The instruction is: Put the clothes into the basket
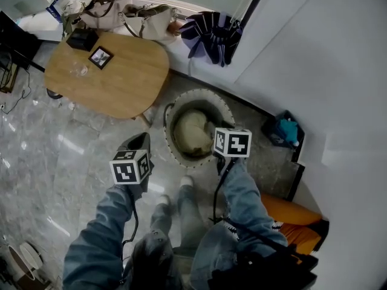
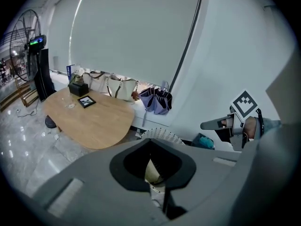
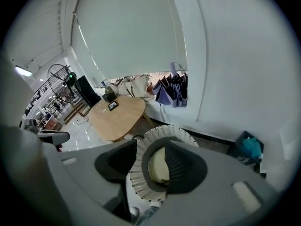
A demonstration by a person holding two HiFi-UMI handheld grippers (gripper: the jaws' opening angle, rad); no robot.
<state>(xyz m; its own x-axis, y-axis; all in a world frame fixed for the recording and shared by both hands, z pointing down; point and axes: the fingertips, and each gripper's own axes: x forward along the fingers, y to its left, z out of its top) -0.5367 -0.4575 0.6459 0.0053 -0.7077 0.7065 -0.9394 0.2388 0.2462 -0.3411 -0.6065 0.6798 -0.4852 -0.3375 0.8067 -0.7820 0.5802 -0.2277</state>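
Right gripper view: the right gripper (image 3: 151, 149) has its jaws apart and empty, framing the white woven basket (image 3: 140, 182), where a cream garment (image 3: 158, 165) already lies. The left gripper (image 2: 150, 145) has its jaws almost together, pinching nothing. Risk: dipping lower with either of the 2 grippers could tip the light basket or snag the garment out. No writing is legible.
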